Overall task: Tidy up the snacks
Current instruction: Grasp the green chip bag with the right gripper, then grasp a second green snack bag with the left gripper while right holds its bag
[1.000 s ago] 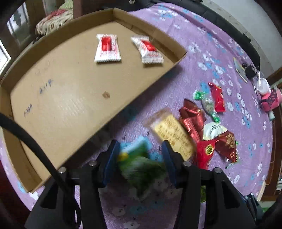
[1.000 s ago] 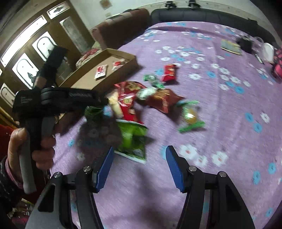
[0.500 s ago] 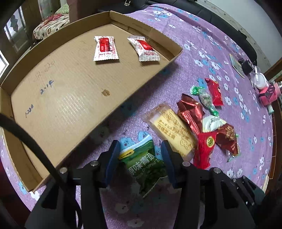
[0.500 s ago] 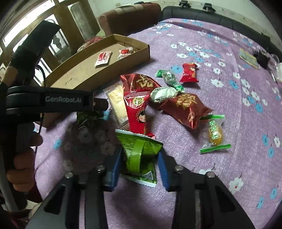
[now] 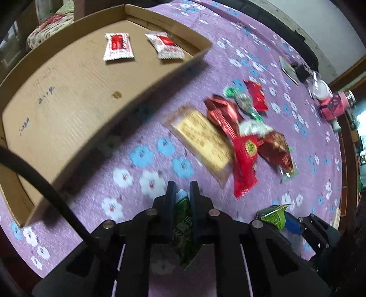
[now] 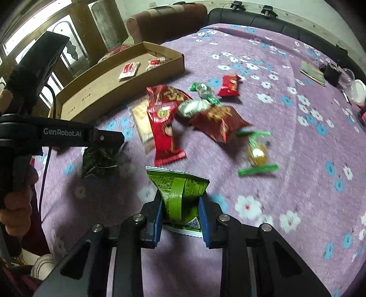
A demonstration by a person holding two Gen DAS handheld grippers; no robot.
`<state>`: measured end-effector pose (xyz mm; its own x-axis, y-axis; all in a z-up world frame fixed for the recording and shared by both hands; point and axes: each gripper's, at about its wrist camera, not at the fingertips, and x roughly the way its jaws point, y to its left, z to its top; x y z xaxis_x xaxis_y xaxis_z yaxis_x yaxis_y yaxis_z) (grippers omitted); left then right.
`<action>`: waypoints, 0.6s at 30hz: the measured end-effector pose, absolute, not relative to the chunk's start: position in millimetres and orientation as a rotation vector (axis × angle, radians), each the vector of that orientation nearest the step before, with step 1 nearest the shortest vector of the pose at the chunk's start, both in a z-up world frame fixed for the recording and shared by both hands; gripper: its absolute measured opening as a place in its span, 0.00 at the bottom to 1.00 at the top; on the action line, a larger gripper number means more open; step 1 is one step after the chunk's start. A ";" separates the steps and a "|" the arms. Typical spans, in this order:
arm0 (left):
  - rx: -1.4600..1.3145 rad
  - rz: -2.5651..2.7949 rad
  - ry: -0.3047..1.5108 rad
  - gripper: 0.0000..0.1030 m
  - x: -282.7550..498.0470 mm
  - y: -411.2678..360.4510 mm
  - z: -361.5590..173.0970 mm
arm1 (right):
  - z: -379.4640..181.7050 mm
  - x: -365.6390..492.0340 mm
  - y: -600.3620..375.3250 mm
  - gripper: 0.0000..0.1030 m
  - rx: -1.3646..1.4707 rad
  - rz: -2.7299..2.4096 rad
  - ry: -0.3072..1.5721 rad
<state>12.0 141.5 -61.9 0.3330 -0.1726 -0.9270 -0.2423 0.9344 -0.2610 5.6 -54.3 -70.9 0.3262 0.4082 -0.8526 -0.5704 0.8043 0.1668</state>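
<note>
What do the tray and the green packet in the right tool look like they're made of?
Tray: plain brown corrugated cardboard, matte, going by the ribbed floor and folded walls. Green packet in the right tool: thin printed plastic film, probably glossy; it crumples under the grip and has a crimped edge.

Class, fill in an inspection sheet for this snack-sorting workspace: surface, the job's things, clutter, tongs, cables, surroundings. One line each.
Surface: purple flowered cloth covers the table.
Job's things: shallow brown cardboard box holds two red-and-white sachets; loose pile beside it includes a yellow cracker pack, long red wrapper, dark red bag and clear-wrapped yellow candy with green ends.
Clutter: pink bottle and small dark items at the far edge.
Tongs: left tongs shut on a dark green snack bag; right tongs shut on a light green snack packet.
Cables: black cable beside the left tongs.
Surroundings: brown sofa, windows.
</note>
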 end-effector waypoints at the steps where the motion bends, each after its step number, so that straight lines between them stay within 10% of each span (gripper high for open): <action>1: -0.383 0.034 1.242 0.10 9.1 138.8 -62.3 | -71.0 2.1 -59.5 0.25 -0.170 0.645 1.063; 18: -0.244 -0.186 1.211 0.01 -43.5 96.7 -61.6 | -69.4 -24.4 -113.8 0.26 -0.066 0.567 1.070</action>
